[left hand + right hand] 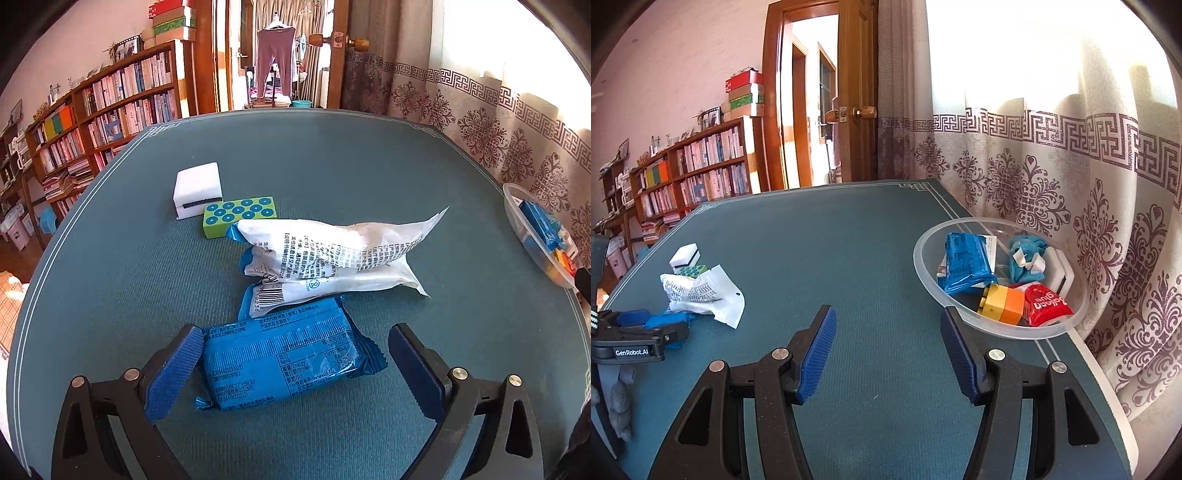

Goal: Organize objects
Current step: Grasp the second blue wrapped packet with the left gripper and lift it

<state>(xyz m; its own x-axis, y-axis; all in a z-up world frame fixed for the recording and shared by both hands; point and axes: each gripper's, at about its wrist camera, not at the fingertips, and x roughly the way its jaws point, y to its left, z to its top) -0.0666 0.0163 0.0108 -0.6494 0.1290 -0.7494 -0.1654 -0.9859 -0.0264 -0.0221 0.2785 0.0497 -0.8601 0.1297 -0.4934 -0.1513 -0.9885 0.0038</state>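
Note:
A blue snack packet (284, 363) lies on the teal table between the open jaws of my left gripper (295, 365); the left pad touches its end, the right pad stands apart. Behind it lie a white printed bag (332, 254), a green dotted block (240, 216) and a white sponge block (198, 190). My right gripper (886, 350) is open and empty over bare table, just left of a clear bowl (925, 266). The bowl holds a blue packet (966, 264), a blue cloth, yellow and orange bricks (1001, 304), a red packet and a white block.
The bowl (515, 214) sits at the table's right edge against a patterned curtain (1071, 177). The left gripper shows in the right wrist view (639, 332) at far left. Bookshelves (110, 110) and a doorway stand beyond the table's far edge.

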